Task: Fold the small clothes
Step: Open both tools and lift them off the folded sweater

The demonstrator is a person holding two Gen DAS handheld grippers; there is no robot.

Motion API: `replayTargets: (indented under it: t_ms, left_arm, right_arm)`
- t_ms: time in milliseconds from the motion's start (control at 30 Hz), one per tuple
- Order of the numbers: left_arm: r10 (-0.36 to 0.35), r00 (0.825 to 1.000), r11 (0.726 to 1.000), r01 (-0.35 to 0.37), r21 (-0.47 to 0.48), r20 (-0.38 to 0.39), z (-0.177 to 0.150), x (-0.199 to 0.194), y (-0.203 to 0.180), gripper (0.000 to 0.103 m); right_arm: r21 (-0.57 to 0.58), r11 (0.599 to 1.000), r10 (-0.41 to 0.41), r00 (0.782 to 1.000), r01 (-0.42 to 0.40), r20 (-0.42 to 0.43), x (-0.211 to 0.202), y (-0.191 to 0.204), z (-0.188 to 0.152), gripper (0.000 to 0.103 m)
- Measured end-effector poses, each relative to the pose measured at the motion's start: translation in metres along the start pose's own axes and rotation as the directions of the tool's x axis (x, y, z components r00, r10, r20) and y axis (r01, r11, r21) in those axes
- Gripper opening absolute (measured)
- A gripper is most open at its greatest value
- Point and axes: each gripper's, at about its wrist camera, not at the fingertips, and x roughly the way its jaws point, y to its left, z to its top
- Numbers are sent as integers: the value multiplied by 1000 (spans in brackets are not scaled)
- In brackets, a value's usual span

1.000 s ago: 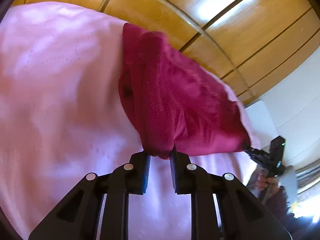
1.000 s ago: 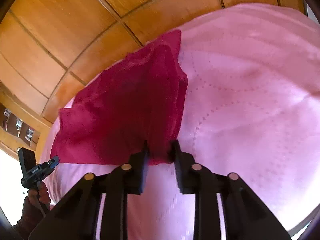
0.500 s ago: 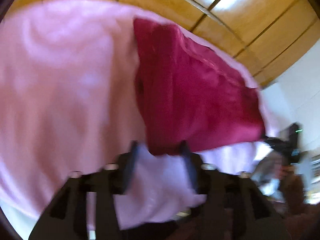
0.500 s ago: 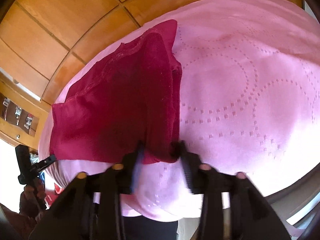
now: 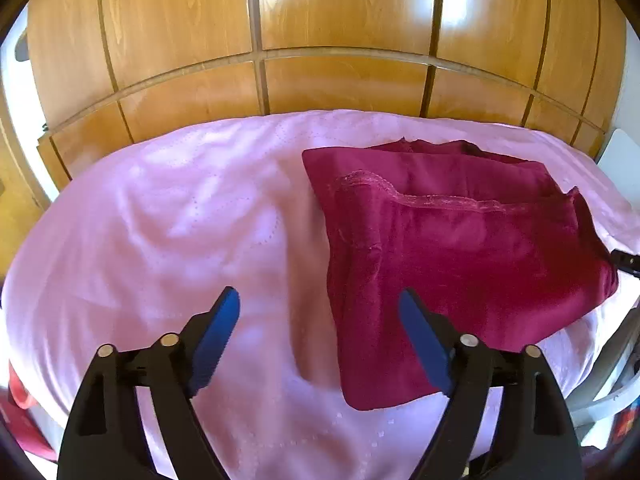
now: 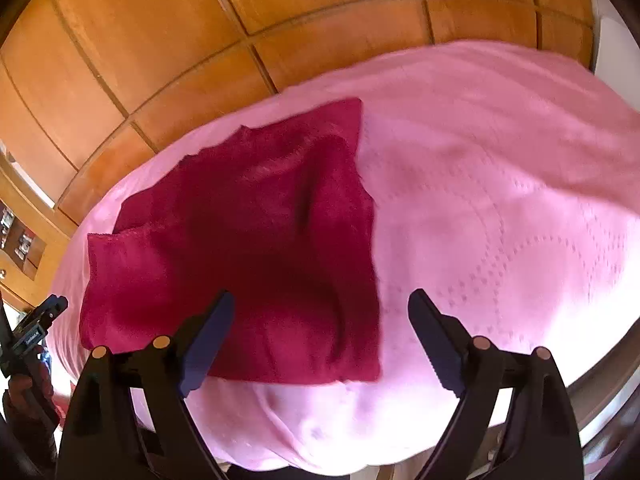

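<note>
Left wrist view: the left gripper (image 5: pixel 320 312) fills the lower part of the picture, its two blue-padded fingers (image 5: pixel 218 326) spread wide apart with nothing between them. The dark red garment (image 5: pixel 452 256) lies folded on the pink bedspread (image 5: pixel 160 232), from the centre out toward 3 o'clock, with its near corner reaching down toward 5 o'clock. The right-hand finger overlaps the garment's near edge in the picture; whether it touches the cloth cannot be told. A lace-like trimmed hem runs across the top layer of the fold. Wooden wardrobe panels (image 5: pixel 340 20) rise behind the bed from 10 to 2 o'clock. At 3 o'clock, just off the garment's far corner, a black tip of the other tool pokes in.

Right wrist view: the right gripper (image 6: pixel 322 308) hangs low in the frame, fingers (image 6: pixel 434 338) set wide apart and empty. The garment (image 6: pixel 256 248) lies flat on the bedspread (image 6: pixel 500 208) from the centre toward 9 o'clock, its near edge passing behind the left-hand finger. At 8 o'clock the left gripper (image 6: pixel 38 322) appears small at the bed's edge, held in a hand; its fingers cannot be judged here. The wardrobe panels (image 6: pixel 160 40) span 9 to 1 o'clock.
</note>
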Motion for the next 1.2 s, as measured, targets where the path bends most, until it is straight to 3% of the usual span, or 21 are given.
replayTargets:
  t_ms: [300, 433, 733, 867, 967, 1000, 1033, 1133, 1200]
  left_arm:
    - [-30, 999, 999, 29, 20, 18, -1, 1, -5, 84]
    - [-7, 1000, 999, 6, 49, 22, 1, 4, -11, 86]
    - [-27, 1000, 999, 27, 39, -11, 3, 14, -13, 89]
    - [-22, 998, 1000, 21, -16, -62, 0, 25, -3, 89]
    - [-77, 990, 988, 59, -144, -118, -7, 36, 18, 86]
    - [-111, 985, 980, 87, -180, -129, -9, 38, 24, 76]
    - [-157, 978, 967, 124, -220, -139, -10, 42, 32, 73]
    - [-242, 964, 940, 206, -272, -108, -8, 41, 42, 69]
    - [-314, 946, 913, 280, -295, -74, -4, 40, 45, 68]
  right_arm:
    - [-52, 999, 12, 999, -10, 40, 4, 30, 9, 89]
    - [-87, 996, -6, 999, 10, 46, 7, 37, 11, 89]
    - [-92, 996, -17, 998, 22, 59, 9, 38, 13, 89]
    - [-86, 996, -30, 998, 35, 64, 9, 33, 13, 89]
    - [-79, 996, -41, 996, 46, 75, 7, 28, 13, 89]
    - [-78, 996, -42, 996, 48, 79, 6, 26, 14, 89]
    - [-74, 996, -44, 995, 50, 85, 5, 24, 16, 89]
    - [-70, 996, -53, 993, 61, 110, 4, 19, 23, 87]
    - [-71, 996, -53, 992, 62, 114, 5, 17, 28, 80]
